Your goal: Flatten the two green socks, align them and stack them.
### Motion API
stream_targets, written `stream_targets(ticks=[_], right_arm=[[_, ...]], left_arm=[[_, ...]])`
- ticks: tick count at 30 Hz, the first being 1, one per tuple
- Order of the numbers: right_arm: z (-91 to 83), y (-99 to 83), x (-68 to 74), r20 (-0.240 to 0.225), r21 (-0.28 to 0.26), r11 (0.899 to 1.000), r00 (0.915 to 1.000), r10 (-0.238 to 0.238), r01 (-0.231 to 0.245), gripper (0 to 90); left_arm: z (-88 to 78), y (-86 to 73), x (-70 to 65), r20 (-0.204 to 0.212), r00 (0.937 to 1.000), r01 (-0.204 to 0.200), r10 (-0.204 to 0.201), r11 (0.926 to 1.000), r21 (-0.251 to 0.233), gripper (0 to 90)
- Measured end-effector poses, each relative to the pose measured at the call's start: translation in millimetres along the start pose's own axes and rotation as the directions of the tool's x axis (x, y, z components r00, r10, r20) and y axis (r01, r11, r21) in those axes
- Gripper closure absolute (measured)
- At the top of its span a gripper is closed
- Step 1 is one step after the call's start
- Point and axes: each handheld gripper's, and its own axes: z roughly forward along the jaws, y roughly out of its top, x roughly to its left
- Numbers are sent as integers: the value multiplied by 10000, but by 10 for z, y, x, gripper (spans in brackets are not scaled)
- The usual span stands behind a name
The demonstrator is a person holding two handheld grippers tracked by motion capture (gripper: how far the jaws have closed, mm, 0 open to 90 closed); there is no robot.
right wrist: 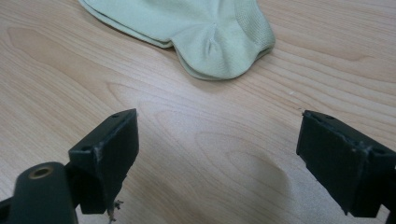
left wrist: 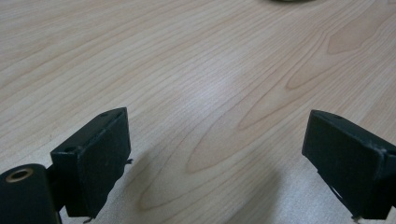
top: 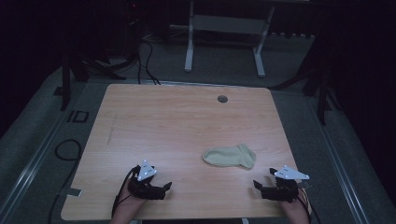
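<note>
Socks, pale green [top: 229, 156], sit on the counter [top: 163, 126] toward the near right, lying flat and untouched. In the right gripper view [right wrist: 196, 32] they look like two layers stacked, heel and cuff toward us, so prob. a pair laid one on the other, though we can't be sure it isn't one sock folded.

We hold the left hand-held gripper [top: 161, 189] low at the near edge, jaws spread wide w/ nothing between them but bare wood; it's well apart from the socks. Our right hand-held gripper [top: 262, 186] is near the socks, just to their near right, jaws likewise wide apart and empty, pointed at the heel end.

Progress as we judge it: basically at the start. Nothing is gripped, nothing lifted, no fold or separation begun. Everything's left: reach in w/ the right, pinch an edge, then whatever the handling is (pairing, folding or spreading).

Hard to make out: the room beyond the counter is dark, so only a white frame [top: 224, 32], some cables [top: 144, 60] on the floor and a small round grommet [top: 222, 99] in the counter's far part come through. The toe end of the socks is cut off at the top of the right gripper view. In the left gripper view a dark sliver at the top edge can't be identified.
</note>
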Motion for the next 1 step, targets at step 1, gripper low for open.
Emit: stream_targets(ticks=[1], right_arm=[[0,1,1,-16,-4,10000,10000,-7,7,129]], left_arm=[[4,1,-2,17,10000,-40,40,10000,15,78]])
